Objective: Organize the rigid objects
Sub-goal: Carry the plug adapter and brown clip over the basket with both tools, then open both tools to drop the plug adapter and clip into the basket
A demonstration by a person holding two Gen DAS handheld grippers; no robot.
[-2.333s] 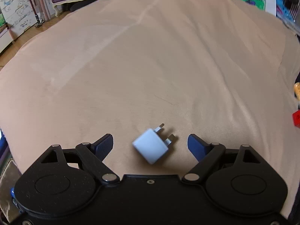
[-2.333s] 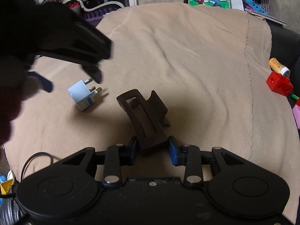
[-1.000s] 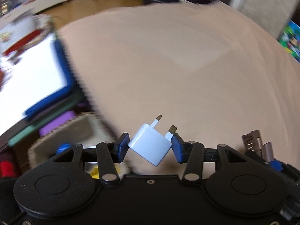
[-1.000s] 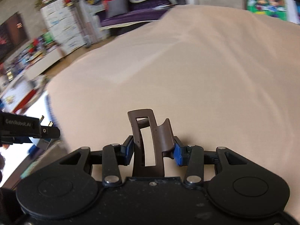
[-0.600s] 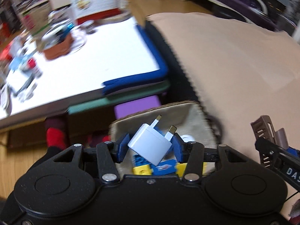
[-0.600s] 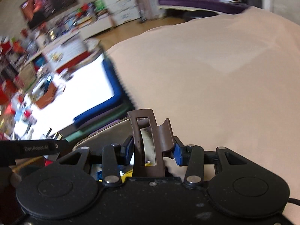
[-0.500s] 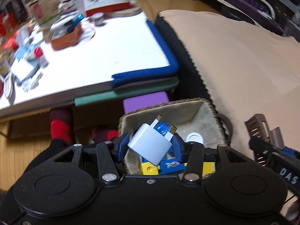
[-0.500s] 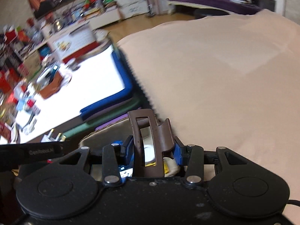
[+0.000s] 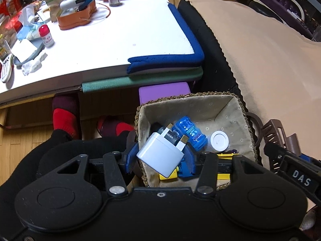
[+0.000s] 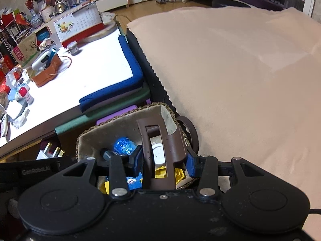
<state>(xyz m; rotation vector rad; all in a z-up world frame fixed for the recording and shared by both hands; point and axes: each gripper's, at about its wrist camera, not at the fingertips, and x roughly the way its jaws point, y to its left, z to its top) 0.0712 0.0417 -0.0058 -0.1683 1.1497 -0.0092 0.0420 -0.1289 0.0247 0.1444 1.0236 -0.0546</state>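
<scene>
The left gripper [image 9: 160, 158] holds a white plug [image 9: 161, 154] between its blue pads, so its fingers are only partly open, closed on the body of the plug. The prongs point up and away, free of the pads; the grip is on the flat sides, probably because these give the firmest hold. The plug hangs over the near left part of the basket [image 9: 230, 104], close to its left wall.

The right gripper [image 10: 165, 162] holds a brown hair clip [image 10: 160, 152] in the same way, its fingers pressed on the two sides of the clip. The clip stands upright between them and sits above the right half of the basket [image 10: 120, 124]. In the left view the clip [image 9: 280, 134] shows at the right edge, near the basket rim.

The basket stands on the floor, between a low white table [image 9: 120, 30] and a bed with a beige cover [image 9: 270, 60]. It has a cloth lining and already keeps a blue bottle [image 9: 190, 133], a white cap [image 9: 219, 141] and some yellow blocks [image 10: 178, 173]. It seems to be the place where the rigid things are collected.

Both grippers point steeply down at the basket, so the next step is likely to open the fingers and let the plug and the clip drop in. The plug is near the left wall, so it could catch the rim if it is released too far to the side.
</scene>
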